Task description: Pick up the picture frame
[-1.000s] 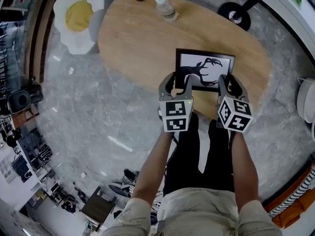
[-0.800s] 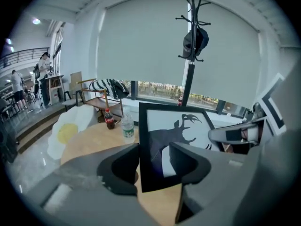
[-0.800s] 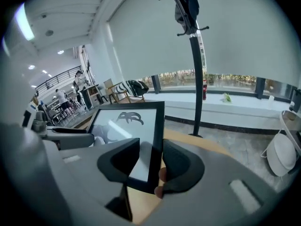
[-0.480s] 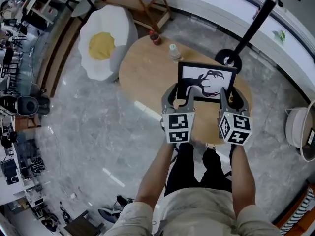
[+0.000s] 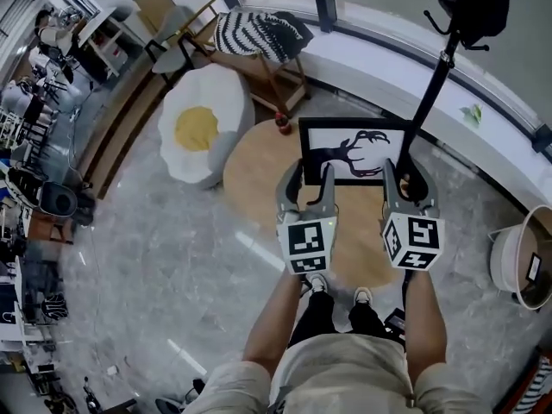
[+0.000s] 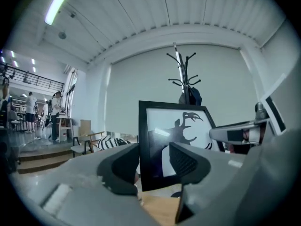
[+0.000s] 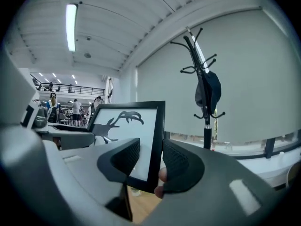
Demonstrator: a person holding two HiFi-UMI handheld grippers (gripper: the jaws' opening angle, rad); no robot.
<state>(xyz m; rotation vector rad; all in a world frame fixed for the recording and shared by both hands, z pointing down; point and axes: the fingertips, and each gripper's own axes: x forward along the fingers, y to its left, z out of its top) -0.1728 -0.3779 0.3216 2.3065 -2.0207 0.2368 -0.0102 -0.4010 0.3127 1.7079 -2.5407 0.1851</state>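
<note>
The picture frame (image 5: 355, 153) is black-edged, with a dark antler-like silhouette on white. It hangs upright in the air, well above the oval wooden table (image 5: 259, 166). My left gripper (image 5: 309, 178) is shut on its lower left edge and my right gripper (image 5: 405, 178) on its lower right edge. In the left gripper view the picture frame (image 6: 176, 131) stands between the jaws of the left gripper (image 6: 153, 166). In the right gripper view the picture frame's (image 7: 127, 126) right border sits pinched in the right gripper (image 7: 151, 161).
A black coat stand (image 5: 431, 76) rises just beyond the frame, on the right. An egg-shaped cushion (image 5: 200, 132) and a striped chair (image 5: 259, 33) stand to the left. A small bottle (image 5: 283, 123) sits on the table's far edge. A white bin (image 5: 517, 266) is at the right.
Both grippers have risen together with the frame, from the tabletop to high above it. The table looks much smaller and further below now.
</note>
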